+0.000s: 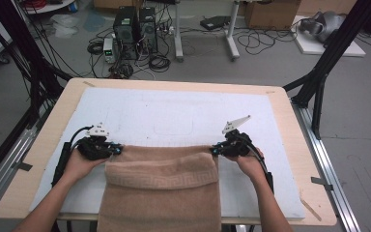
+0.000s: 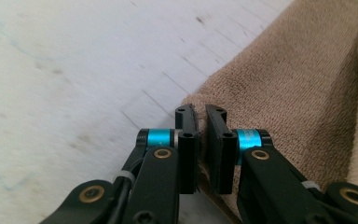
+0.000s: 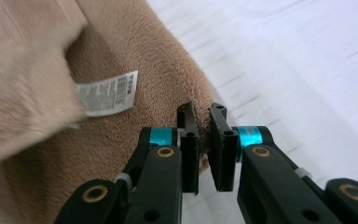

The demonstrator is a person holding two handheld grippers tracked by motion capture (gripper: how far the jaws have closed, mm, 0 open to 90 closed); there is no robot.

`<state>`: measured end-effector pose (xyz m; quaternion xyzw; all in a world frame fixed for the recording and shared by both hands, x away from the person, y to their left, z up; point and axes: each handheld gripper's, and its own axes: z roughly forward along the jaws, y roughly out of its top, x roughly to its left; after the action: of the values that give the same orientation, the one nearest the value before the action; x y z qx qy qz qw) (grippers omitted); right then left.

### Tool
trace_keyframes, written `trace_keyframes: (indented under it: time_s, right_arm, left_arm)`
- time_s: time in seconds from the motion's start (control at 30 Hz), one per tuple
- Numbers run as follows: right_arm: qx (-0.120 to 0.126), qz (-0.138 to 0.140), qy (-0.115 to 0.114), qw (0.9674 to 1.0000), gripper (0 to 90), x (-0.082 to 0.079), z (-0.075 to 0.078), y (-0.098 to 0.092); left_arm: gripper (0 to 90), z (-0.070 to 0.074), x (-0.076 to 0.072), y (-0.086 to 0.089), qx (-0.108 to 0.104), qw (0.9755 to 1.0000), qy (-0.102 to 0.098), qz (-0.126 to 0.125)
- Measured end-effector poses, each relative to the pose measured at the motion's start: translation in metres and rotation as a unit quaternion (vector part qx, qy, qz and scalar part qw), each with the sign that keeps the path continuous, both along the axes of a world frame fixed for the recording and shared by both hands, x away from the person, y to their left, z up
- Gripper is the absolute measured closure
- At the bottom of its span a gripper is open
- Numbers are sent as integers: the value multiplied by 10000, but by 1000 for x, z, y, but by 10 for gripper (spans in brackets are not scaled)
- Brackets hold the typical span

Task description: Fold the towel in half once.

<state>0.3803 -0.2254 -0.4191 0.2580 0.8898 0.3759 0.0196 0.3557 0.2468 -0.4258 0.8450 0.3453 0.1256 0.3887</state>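
1. Table [image 1: 290, 130]: wooden top with a white mat [image 1: 174, 116] over most of it. The landmark for every place below is the towel.

2. Towel [image 1: 162, 188]: tan terry cloth on the near middle of the mat, its near end hanging over the table's near edge. A flap is folded back over the body, with a patterned band across it. The far edge runs left to right, and that edge is the long axis the next move turns on.

3. Left tongs [image 1: 117, 150]: at the towel's far left corner. In the left gripper view the tongs [image 2: 200, 149] are nearly closed, with the corner of the towel [image 2: 284, 93] pinched between them. The towel body lies to the right of this grip and toward the person.

4. Right tongs [image 1: 216, 150]: at the towel's far right corner. In the right gripper view the tongs [image 3: 204, 149] are nearly closed, clamping the towel's [image 3: 135, 154] corner hem. The towel body lies to the left of this grip.

5. Care label [image 3: 106, 93]: white tag on the towel, just inside the right corner.

6. Assessment: both far corners appear secured, 1 per hand, neither hand nearer than the other. The edge between them looks level, so an even lift or fold toward the person seems to be the step in hand. Unequal pull would likely skew the fold.
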Motion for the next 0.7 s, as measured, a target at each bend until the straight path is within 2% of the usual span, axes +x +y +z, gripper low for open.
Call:
trace_keyframes:
  time_s: [0.07,0.17,0.27,0.43,0.5,0.53,0.57,0.6,0.63,0.67,0.7]
  right_arm:
    - [-77,-96,-87,9999,845,9,7,1]
    - [-144,-296,-237,9992,847,27,17,2]
    - [-200,-484,-243,9983,849,48,28,-1]
    - [-239,-722,-445,9961,857,81,70,-6]
    - [-242,-789,-617,9947,856,88,88,-6]
    - [-200,-804,-717,9940,849,90,94,-5]
    - [-205,-841,-695,9938,800,93,96,-4]
    - [-234,-918,-645,9934,729,96,96,-3]
    - [-204,-920,-601,9937,705,97,93,-2]
    - [-201,-921,-554,9940,656,96,89,0]
    - [-217,-908,-512,9943,644,95,86,1]
  left_arm:
    - [840,7,7,0,-189,9995,-162,198]
    - [840,20,24,-1,-377,9982,-244,396]
    - [841,38,42,-7,-354,9974,-421,474]
    - [842,83,73,-11,-481,9951,-693,521]
    - [842,97,81,-12,-447,9943,-775,579]
    - [840,99,84,-13,-391,9946,-764,581]
    - [831,98,85,-13,-350,9948,-753,597]
    - [794,96,87,-13,-280,9951,-685,648]
    - [716,92,88,-12,-214,9959,-561,679]
    - [656,87,88,-10,-261,9964,-436,680]
    - [644,83,86,-8,-320,9968,-398,615]
